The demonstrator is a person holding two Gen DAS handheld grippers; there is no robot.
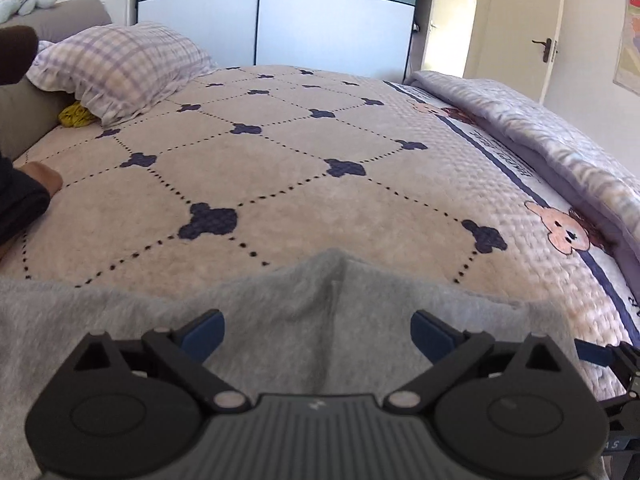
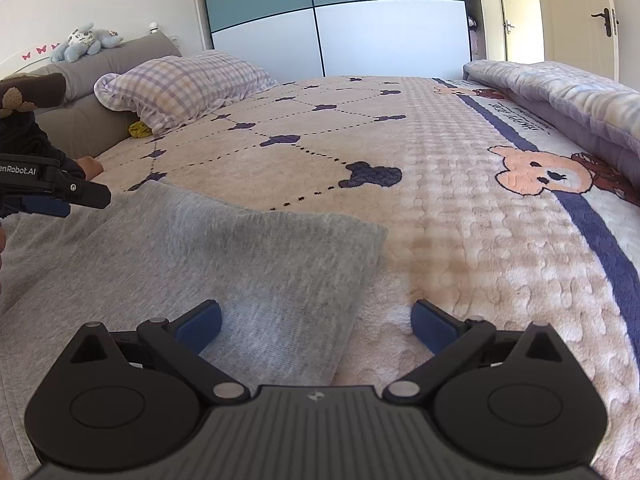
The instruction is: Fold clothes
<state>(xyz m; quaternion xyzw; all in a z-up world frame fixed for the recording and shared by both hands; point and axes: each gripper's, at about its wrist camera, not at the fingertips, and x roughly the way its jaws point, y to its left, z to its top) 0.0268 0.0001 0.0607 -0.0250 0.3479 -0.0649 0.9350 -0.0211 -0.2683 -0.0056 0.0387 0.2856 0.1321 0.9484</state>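
Garment: grey garment (image 2: 224, 256) lay flat on the bed (image 2: 460, 240).
Left gripper (image 1: 318, 330): fingers spread wide, holding nothing, over the cloth.
Right gripper (image 2: 316, 322): fingers apart, empty, straddling its right edge.

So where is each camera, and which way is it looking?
Left wrist: sits on the left gripper, looking up the bed over the grey garment; its open fingers and a dark sleeve show.
Right wrist: sits on the right gripper, facing the same way at the garment's right edge; its open fingers and the left gripper show.
Both share the checked pillow, wardrobe and garment.
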